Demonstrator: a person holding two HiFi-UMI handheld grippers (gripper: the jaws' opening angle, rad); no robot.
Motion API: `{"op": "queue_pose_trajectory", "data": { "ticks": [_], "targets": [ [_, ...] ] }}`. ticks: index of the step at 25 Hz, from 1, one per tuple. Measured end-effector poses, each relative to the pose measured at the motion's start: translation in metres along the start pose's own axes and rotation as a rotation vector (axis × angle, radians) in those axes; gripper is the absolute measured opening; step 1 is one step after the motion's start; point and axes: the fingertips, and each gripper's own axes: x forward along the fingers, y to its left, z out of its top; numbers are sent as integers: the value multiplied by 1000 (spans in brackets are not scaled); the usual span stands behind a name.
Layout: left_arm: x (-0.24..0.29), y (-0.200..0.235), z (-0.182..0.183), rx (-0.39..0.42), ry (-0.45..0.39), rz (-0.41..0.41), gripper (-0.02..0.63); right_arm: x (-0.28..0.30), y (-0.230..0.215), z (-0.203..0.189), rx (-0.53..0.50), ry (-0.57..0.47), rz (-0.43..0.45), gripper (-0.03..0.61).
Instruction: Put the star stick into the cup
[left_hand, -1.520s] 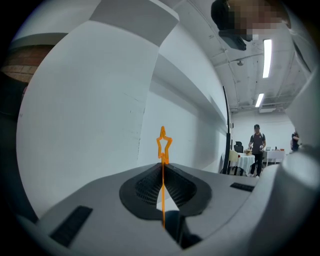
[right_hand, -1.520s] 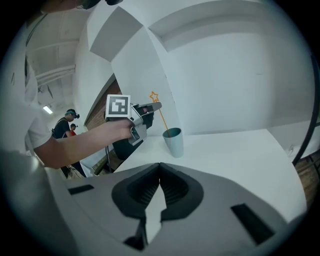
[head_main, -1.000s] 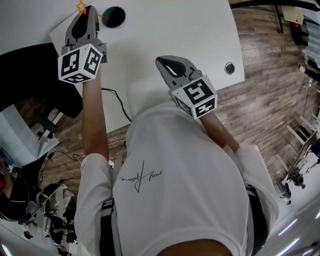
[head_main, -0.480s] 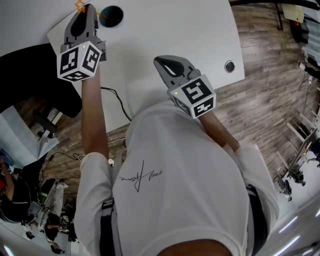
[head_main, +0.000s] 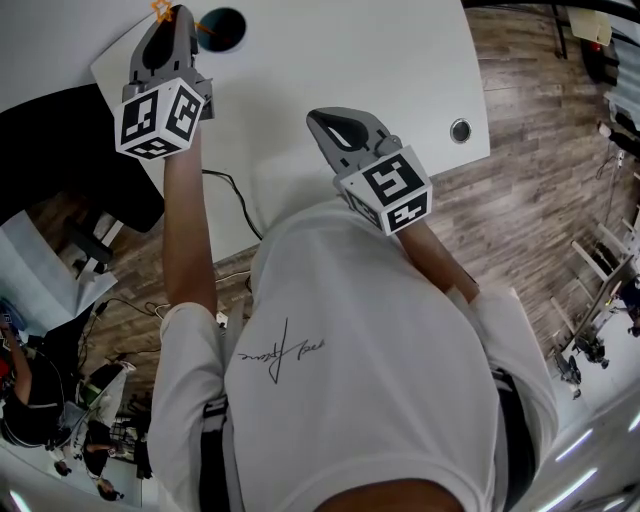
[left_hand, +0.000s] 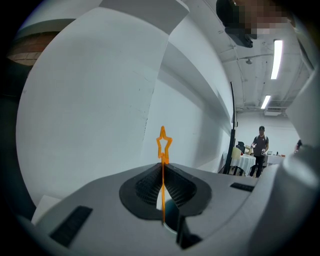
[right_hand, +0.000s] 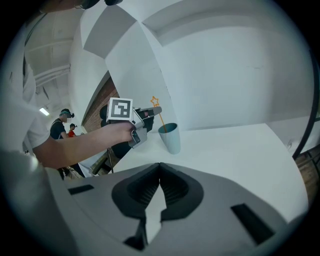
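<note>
Looking down in the head view, almost nothing had shifted over the last second; the left tongs (head_main: 173, 20) kept their place at the far left corner of the white surface (head_main: 350, 60), the orange star stick (head_main: 162, 9) was clamped at their tip as before, and the teal cup (head_main: 221, 28) stood just beside them, in the same relation; the right tongs (head_main: 320, 120) hung over the near part of the surface, well apart from the cup, and had not moved either.

In the left gripper view, the tongs (left_hand: 162, 170) were pressed together on the thin stick (left_hand: 163, 145); the star stood upright above the pads and the shaft ran down between them, with a patch of the cup (left_hand: 169, 212) showing through the gap beneath.

In the right gripper view, the right tongs (right_hand: 159, 167) were closed at the tips with nothing between them; beyond them the left tongs (right_hand: 152, 111) held the stick (right_hand: 158, 117) on a slant, its lower end reaching the mouth of the cup (right_hand: 170, 136), apparently just inside.

That stillness suggested the placing had reached its last step but was not done; the stick was lined up and dipped in, yet the grip had not been let go; opening the left tongs looked like all that remained.
</note>
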Motion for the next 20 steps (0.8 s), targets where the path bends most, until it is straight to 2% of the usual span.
{"op": "queue_pose_trajectory", "data": {
  "ticks": [18, 20],
  "targets": [
    [-3, 0, -4, -15, -13, -14, 17, 4, 4, 1, 3, 5, 10, 9],
    [-4, 2, -5, -20, -11, -9, 45, 4, 4, 1, 1, 4, 10, 9]
  ]
}}
